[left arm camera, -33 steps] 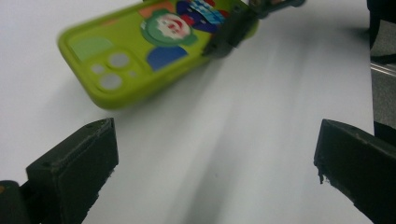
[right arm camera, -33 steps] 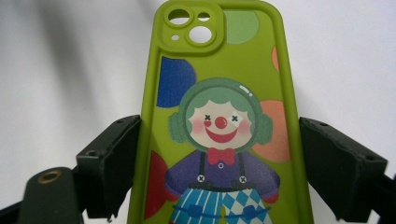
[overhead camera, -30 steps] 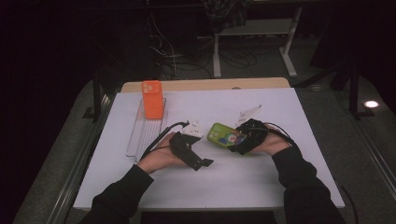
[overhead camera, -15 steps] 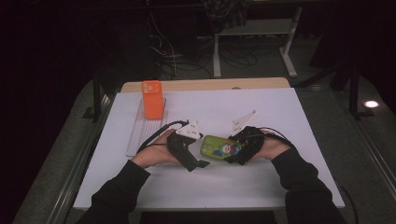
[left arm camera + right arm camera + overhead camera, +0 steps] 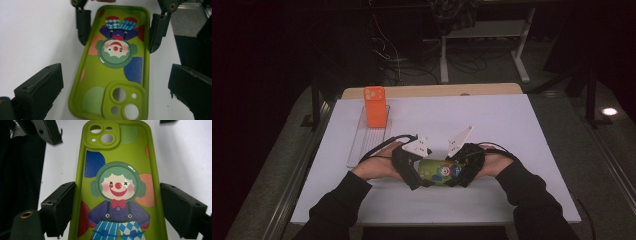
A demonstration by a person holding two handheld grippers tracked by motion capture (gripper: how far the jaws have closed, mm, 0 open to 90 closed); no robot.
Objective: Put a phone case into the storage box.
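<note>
A lime-green phone case (image 5: 439, 171) printed with a clown lies back-up near the front of the white table top (image 5: 492, 125). My right gripper (image 5: 458, 172) comes in from the right and is shut on it. Its jaws press both long edges of the case (image 5: 117, 152) at the clown's shoulders, around the right gripper's midpoint (image 5: 117, 186). My left gripper (image 5: 419, 172) faces it from the left and is open. Its jaws straddle the camera-cutout end of the case (image 5: 112, 75) with a gap on each side, around the left gripper's midpoint (image 5: 116, 68).
An orange phone case (image 5: 374, 106) stands upright at the far end of a clear tray (image 5: 364, 142) on the left of the table. A wooden strip (image 5: 432, 91) runs along the far edge. Dark floor with cables and desk legs lies beyond.
The right gripper carried the green case leftwards and nearer the person, up between the left gripper's jaws. The left hand stayed about where it was.
</note>
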